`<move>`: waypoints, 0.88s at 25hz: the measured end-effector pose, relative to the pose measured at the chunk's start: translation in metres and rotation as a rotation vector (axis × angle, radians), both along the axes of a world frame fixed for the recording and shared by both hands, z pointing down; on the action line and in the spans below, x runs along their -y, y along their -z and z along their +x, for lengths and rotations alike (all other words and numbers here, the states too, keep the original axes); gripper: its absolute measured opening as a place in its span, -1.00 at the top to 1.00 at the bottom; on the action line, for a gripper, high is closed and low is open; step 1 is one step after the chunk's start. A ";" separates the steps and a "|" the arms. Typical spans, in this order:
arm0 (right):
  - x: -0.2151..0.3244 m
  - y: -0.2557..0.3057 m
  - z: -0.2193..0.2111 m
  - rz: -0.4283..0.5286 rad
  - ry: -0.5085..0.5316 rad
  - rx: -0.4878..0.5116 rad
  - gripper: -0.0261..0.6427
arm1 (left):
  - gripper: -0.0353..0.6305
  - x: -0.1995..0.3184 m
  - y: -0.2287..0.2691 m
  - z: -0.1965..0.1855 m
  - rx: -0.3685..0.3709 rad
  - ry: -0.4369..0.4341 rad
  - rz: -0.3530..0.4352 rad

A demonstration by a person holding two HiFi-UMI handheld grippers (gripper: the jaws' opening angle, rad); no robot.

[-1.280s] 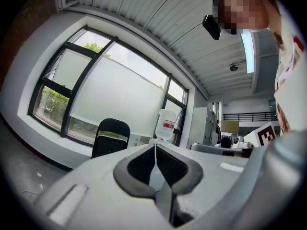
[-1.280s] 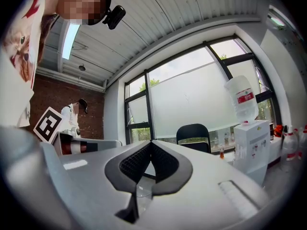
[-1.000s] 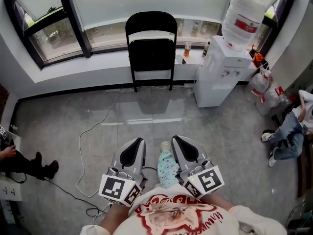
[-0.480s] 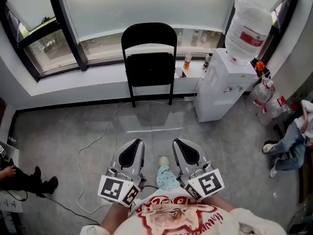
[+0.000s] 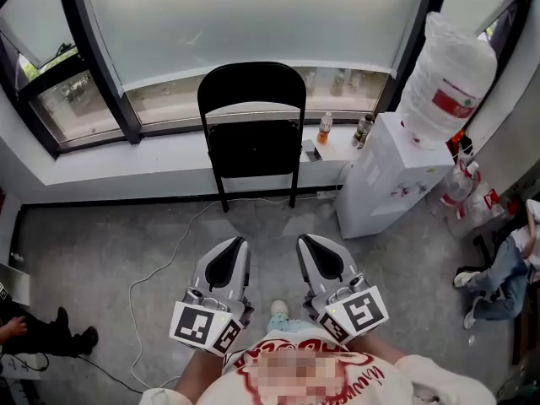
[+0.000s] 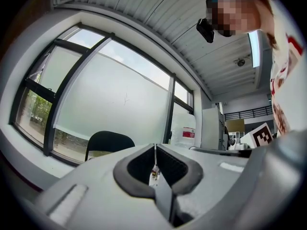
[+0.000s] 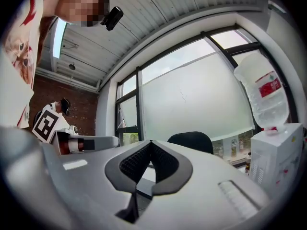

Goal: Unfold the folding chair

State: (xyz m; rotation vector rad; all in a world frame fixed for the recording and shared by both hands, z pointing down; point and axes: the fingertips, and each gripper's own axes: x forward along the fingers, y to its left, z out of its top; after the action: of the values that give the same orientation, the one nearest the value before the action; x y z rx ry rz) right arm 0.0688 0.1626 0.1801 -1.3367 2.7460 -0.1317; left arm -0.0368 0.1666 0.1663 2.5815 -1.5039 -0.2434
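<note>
Window (image 5: 253, 24): we see it span the far wall, its dark frame bars slanting down at both ends, with a pale sill along its foot.
Floor (image 5: 101, 251): grey tile, bare and wide between us and the far wall, widest on the left.
Water dispenser (image 5: 384, 180): white, at the right end of the sill, with a big bottle (image 5: 451, 83) upside down on top; it closes off the right side.
Folding chair (image 5: 251, 133): black and folded flat, upright against the wall under the sill, straight ahead of us; its 2 front feet are on the floor, and a narrow strip of floor separates it from the dispenser.
Left gripper (image 5: 239, 243): level, aimed at the chair and well apart from it; jaws closed together, nothing between them.
Right gripper (image 5: 305, 241): just beside the left one and parallel to it; jaws also closed on nothing.
Cable (image 5: 160, 260): a thin white line that curves over the floor, left of the grippers.
Small bottles (image 5: 325, 127): on the sill, between chair and dispenser.
</note>
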 end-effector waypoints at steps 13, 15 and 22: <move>0.091 -0.015 0.007 -0.060 0.028 0.007 0.85 | 0.84 0.087 -0.007 0.002 -0.002 0.023 -0.053; 0.094 -0.016 0.003 -0.066 0.034 0.010 0.85 | 0.84 0.088 -0.007 0.001 -0.008 0.018 -0.065; 0.103 -0.014 -0.008 -0.063 0.043 0.017 0.85 | 0.84 0.100 -0.003 -0.006 0.006 0.014 -0.059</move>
State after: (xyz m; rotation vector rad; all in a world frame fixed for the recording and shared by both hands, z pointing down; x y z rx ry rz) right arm 0.0610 0.0600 0.1941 -1.2844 2.7793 -0.2334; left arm -0.0432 0.0668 0.1695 2.5295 -1.5078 -0.1903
